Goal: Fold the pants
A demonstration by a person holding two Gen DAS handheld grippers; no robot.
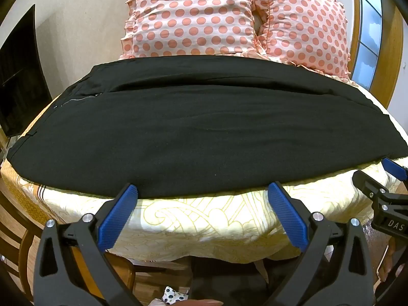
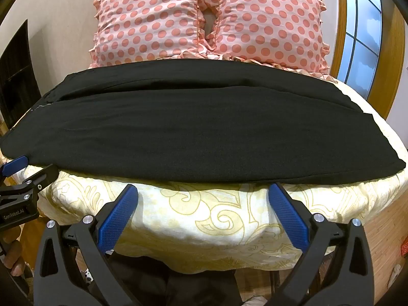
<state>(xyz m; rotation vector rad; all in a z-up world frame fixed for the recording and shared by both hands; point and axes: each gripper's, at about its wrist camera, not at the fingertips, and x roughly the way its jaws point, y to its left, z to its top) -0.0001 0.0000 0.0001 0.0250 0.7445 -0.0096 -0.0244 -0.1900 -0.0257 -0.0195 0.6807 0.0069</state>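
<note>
Now both sets of jaws gape wide, left gripper point(image 1: 202, 191) and right gripper point(image 2: 202, 192) level, pants point(image 1: 204, 132) stretched crosswise just ahead.

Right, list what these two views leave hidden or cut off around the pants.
- Pants: the left wrist view cuts off the far right end at the frame edge.
- Polka-dot pillows: lower edges hidden behind the pants, both views.
- Bedspread: the part under the pants is covered.
- Floor below the bed: blocked by the open left gripper and open right gripper.
</note>
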